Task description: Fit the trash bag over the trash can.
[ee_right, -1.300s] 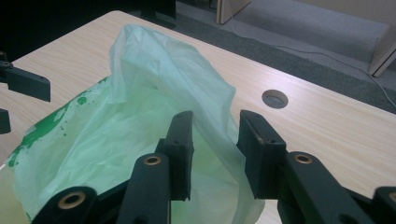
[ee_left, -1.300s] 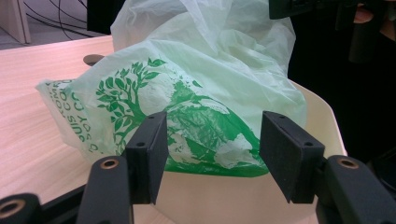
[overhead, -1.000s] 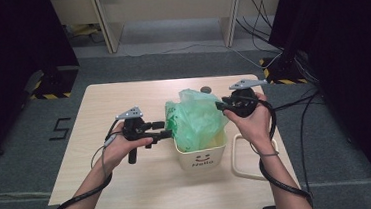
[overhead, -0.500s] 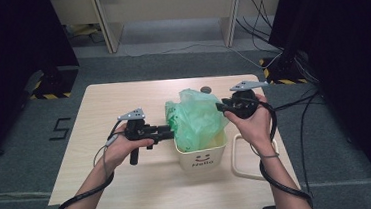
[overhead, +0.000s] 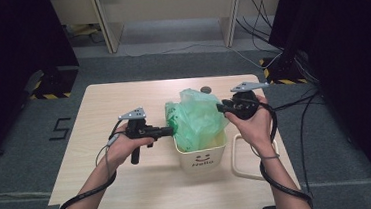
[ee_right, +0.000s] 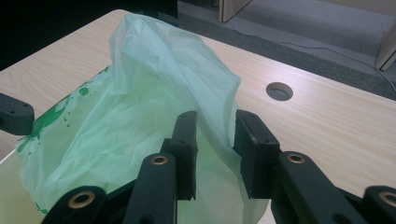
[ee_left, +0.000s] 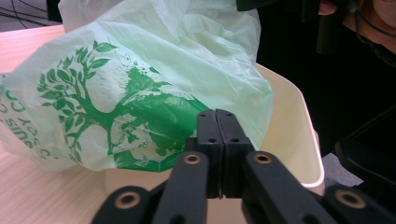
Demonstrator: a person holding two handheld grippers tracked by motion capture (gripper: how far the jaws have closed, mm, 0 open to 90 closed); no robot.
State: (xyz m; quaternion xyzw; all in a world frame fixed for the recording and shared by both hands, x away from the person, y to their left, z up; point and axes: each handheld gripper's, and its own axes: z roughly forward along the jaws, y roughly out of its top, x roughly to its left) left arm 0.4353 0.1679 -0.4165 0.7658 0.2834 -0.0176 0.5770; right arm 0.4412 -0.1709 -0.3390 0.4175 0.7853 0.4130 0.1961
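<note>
Bag-into-bin job, by the look of it: spreading the bag's mouth over the rim, early stage. Green bag (overhead: pixel 194 116) sitting bunched in the cream bin (overhead: pixel 203 158) mid-table (overhead: pixel 130 189), top puffed up well above the rim, left side spilling over the bin's left wall. Left gripper (overhead: pixel 168 131) level at the bag's left edge, jaws just closed and now pressed flat together; in the left gripper view no film visible between the pads, bag lying right behind them, so can't tell whether an edge got pinched. Right gripper (overhead: pixel 220 108) at the bag's upper right, jaws about half wide and just been closing, with a fold of film standing in the gap but not clamped yet. Next, probably: finish the right pinch on that fold, check that the left really has film, re-open and re-bite if not. Then pull the two sides apart and down over the rim, gently, since thin film slips or tears and the light bin may tip.
</note>
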